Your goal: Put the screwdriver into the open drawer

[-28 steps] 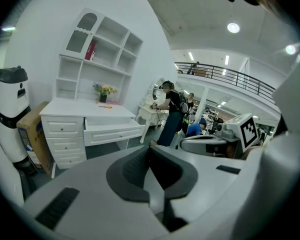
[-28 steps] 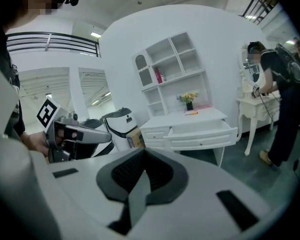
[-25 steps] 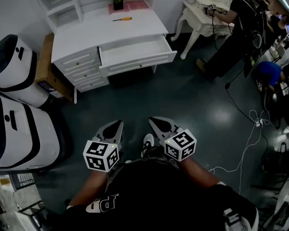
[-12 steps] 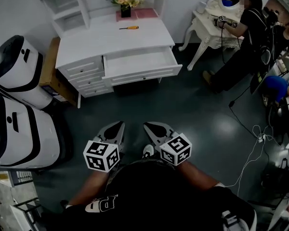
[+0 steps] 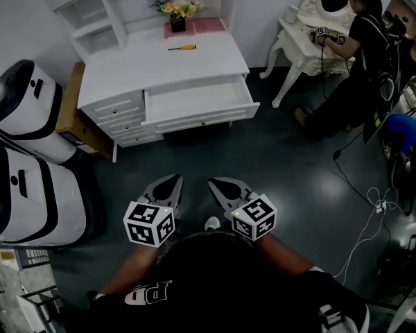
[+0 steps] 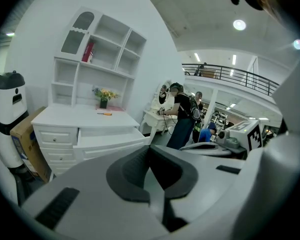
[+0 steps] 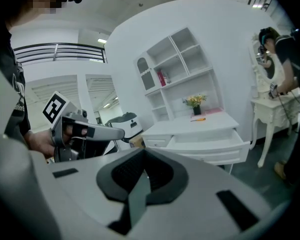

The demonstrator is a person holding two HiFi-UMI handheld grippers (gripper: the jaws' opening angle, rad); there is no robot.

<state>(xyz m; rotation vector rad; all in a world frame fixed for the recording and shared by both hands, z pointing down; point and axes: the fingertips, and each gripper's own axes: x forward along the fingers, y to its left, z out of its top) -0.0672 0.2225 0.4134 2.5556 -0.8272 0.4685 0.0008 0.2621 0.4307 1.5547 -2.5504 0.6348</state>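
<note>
Two sets of jaws, on the left gripper (image 5: pixel 165 186) and the right gripper (image 5: pixel 222 186), are closed on nothing, near me above the floor (image 5: pixel 277 151). I judge this the approach: the screwdriver (image 5: pixel 182 47) lies well apart from them on the far white surface (image 5: pixel 145 68), beyond the open drawer (image 5: pixel 194 99). Next I must get close, open one gripper and line up.

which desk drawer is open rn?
The wide drawer, pulled out under the desktop. The small drawers stacked to its left in the head view are all shut.
</note>
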